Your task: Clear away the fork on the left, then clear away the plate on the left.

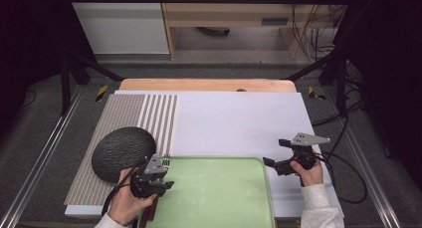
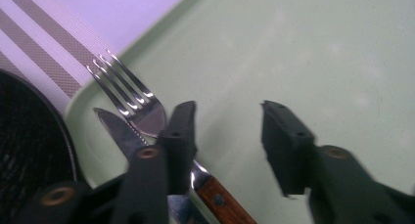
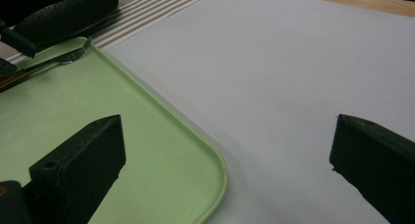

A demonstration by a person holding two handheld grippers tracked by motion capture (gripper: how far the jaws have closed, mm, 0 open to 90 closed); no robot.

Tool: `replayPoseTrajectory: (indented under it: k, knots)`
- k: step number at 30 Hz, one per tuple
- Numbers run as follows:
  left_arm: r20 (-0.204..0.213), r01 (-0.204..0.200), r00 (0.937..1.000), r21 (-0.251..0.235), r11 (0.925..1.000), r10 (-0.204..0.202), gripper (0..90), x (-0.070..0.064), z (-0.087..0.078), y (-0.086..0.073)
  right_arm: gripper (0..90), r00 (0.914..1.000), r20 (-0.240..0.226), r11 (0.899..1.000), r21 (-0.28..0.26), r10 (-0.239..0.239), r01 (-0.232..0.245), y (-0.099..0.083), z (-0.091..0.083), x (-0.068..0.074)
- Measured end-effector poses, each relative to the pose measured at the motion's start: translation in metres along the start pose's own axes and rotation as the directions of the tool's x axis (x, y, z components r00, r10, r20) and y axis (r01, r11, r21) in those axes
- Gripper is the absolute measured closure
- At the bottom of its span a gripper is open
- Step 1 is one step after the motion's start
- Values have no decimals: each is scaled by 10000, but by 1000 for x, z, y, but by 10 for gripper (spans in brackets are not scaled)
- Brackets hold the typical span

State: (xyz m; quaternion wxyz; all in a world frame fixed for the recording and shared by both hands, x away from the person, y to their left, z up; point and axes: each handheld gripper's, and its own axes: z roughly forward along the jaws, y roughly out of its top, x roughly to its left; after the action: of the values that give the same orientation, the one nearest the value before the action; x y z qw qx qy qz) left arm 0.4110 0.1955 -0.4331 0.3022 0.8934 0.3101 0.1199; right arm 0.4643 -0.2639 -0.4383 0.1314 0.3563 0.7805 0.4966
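Left gripper view: unmarked fork, left claw apart; right claw apart

knife mostly hidden behind left hand-held gripper; fork handle cut off

**Both hand-held grippers open, hands low in frame**

Left hand comes in from the bottom left, wrapped around its hand-held gripper, which points to the right; jaws spread apart, nothing between them. Right hand comes in at the bottom right in a white sleeve, its hand-held gripper aimed left toward the other one, jaws wide open too. The two sit well apart.
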Motion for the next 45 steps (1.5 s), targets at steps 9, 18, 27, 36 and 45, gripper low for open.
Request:
replayPoseTrajectory:
  k: [9, 18, 27, 36, 45]
  knots:
    - [42, -17, 10000, -514, 9987, 19, 142, 7, -7, 5, 5, 10000, -2, 9999, -91, 68, -68, 0, -1, -1]
    - [390, 62, 9992, -776, 9970, -31, 76, 17, -21, 3, 5, 9999, 7, 9998, -136, 130, -130, 0, -2, -2]
    - [144, -599, 9980, -970, 9935, 615, 66, 26, -32, -1, 5, 9998, -22, 9997, -156, 186, -187, 0, -2, -1]
    - [-690, -1733, 9835, -971, 9801, 1671, 45, 33, -49, -6, 5, 9998, -29, 9996, -206, 209, -209, 0, -3, -1]
    - [-1380, -2731, 9548, -588, 9602, 2631, 37, 40, -64, -14, 5, 9998, -28, 9995, -235, 197, -198, 0, -3, -1]
